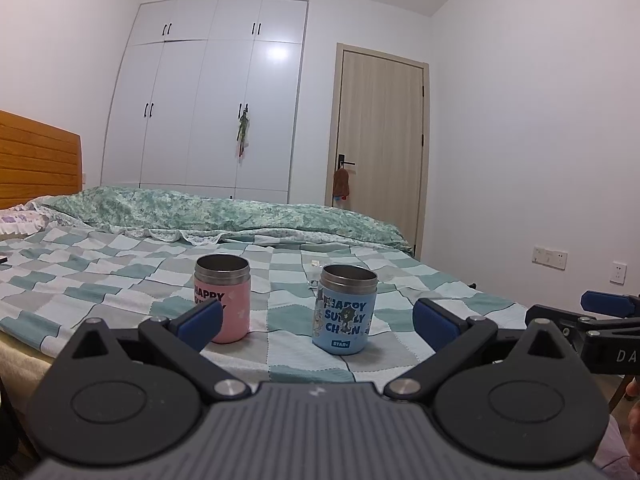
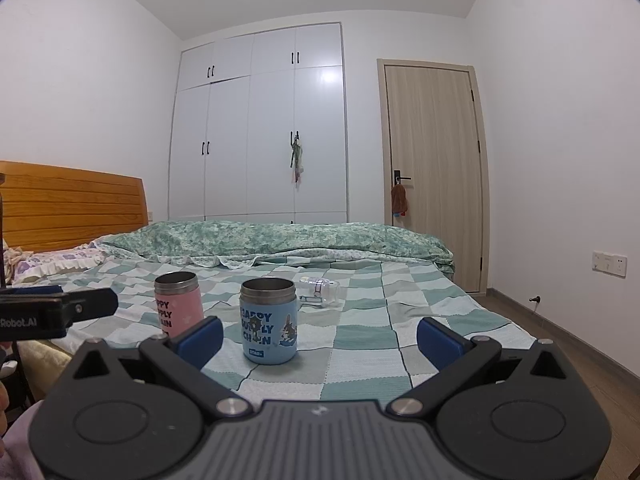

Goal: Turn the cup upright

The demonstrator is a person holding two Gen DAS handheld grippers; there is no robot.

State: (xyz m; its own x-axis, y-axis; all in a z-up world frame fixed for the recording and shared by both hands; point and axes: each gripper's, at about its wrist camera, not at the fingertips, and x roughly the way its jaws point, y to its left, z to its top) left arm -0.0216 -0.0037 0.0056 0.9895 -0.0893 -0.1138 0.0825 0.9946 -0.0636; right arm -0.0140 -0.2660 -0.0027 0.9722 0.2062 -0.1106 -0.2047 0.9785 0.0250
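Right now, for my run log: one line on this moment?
pink cup: upright | blue cup: upright | left gripper: open | right gripper: open

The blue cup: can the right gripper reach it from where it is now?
Probably yes. The right gripper is open and empty, and the blue cup stands upright just ahead of its fingers, left of centre. Only bare bedspread lies between; the pink cup stands apart, further left.
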